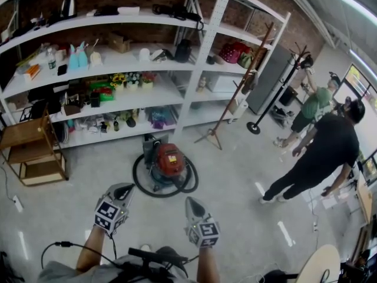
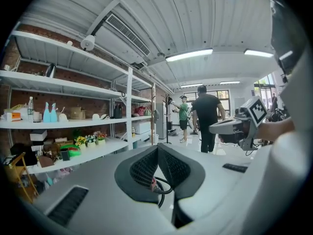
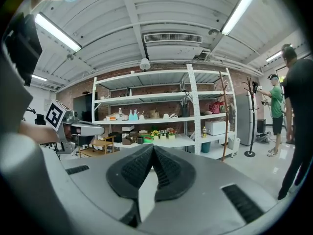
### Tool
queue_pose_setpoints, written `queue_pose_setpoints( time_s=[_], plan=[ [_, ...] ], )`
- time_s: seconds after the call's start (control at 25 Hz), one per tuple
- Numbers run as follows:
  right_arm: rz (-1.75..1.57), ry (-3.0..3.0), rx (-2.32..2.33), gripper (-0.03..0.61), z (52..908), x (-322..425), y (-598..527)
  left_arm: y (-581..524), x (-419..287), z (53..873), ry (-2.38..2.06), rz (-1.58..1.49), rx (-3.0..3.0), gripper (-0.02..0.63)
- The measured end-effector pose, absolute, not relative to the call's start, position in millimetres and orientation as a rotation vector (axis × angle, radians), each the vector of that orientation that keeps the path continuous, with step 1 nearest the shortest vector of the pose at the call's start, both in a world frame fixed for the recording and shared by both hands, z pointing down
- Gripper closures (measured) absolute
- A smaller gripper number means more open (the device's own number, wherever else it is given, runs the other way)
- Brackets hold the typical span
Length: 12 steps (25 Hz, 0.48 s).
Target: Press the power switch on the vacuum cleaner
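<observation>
Left tool (image 1: 122,190) and right tool (image 1: 193,206) sit on the near side of the vacuum (image 1: 167,161), apart from it. Each has its jaws together at the tips, with nothing held. Only the head view shows the whole vacuum, a red body ringed by a black hose, standing on the floor (image 1: 235,181). The left gripper view catches just a sliver of red and hose below its closed tips. The right gripper view shows none of it, only the shelf (image 3: 146,100) behind the vacuum. The vacuum's switch and any print are too small to make out. Two people (image 1: 321,152) stand well right of the vacuum.
</observation>
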State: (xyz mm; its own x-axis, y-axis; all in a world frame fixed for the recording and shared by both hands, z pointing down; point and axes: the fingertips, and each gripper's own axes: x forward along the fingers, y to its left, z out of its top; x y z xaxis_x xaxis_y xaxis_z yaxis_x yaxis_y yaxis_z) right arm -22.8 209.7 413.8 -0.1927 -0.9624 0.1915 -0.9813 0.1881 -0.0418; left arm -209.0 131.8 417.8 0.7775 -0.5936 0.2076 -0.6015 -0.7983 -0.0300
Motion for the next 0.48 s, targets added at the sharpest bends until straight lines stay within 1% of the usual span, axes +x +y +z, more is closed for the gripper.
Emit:
queue_pose_setpoints(
  time_s=[0.48],
  plan=[
    [0.258, -2.328, 1.914, 0.566, 416, 1, 172, 96, -188, 421, -0.993, 0.320, 2.925, 0.621]
  ],
)
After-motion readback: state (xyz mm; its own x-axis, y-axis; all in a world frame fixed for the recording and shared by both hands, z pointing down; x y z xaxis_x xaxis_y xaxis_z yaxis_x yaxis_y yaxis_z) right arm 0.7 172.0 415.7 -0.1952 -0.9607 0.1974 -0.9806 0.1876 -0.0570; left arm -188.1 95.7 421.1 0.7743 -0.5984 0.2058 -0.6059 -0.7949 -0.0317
